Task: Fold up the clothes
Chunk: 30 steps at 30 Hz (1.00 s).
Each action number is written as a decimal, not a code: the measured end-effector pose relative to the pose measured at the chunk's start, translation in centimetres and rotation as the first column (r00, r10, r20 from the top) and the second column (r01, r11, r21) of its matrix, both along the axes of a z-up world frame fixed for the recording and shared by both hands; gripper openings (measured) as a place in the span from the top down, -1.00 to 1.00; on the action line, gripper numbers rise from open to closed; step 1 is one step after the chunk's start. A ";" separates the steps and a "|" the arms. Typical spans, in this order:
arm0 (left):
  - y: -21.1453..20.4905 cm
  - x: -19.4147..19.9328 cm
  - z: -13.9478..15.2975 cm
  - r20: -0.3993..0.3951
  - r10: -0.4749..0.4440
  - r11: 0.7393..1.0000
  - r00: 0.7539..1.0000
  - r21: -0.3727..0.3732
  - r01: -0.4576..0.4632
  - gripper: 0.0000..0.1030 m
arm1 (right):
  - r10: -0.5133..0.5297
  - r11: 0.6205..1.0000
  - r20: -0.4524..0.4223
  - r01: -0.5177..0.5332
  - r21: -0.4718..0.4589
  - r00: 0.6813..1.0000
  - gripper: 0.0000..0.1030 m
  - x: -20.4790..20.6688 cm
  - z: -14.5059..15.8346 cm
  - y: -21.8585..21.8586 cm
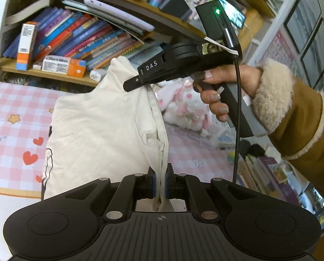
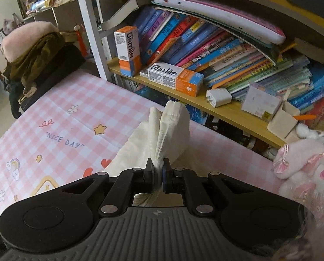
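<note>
A cream garment [image 1: 101,126] with a dark print on its left side hangs lifted above the pink checked tabletop [image 1: 12,113]. My left gripper [image 1: 161,181] is shut on its ribbed edge. In the left wrist view my right gripper [image 1: 138,82] is shut on the upper edge of the same cloth, held by a hand in a brown fleece-cuffed sleeve. In the right wrist view the right gripper [image 2: 158,171] pinches a bunched fold of the cream garment [image 2: 168,130], which rises beyond its fingers.
A wooden bookshelf [image 2: 227,108] with leaning books, toothpaste boxes [image 2: 175,78] and a white charger [image 2: 218,97] runs along the table's far side. A pink plush toy [image 2: 309,169] lies at the right. Piled clothes [image 2: 35,56] sit off the far left corner.
</note>
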<state>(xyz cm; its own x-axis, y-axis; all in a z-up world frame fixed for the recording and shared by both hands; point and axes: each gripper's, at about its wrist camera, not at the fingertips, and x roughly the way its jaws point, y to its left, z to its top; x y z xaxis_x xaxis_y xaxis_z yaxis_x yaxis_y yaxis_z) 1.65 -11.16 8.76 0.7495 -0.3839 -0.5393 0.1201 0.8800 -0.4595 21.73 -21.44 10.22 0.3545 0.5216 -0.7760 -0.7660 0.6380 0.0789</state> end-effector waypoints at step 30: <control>4.6 -1.9 -9.8 -0.278 0.278 0.960 0.919 0.067 -0.270 0.38 | -0.283 0.931 -0.372 0.346 0.113 0.884 0.03 -9.4 -10.7 -16.1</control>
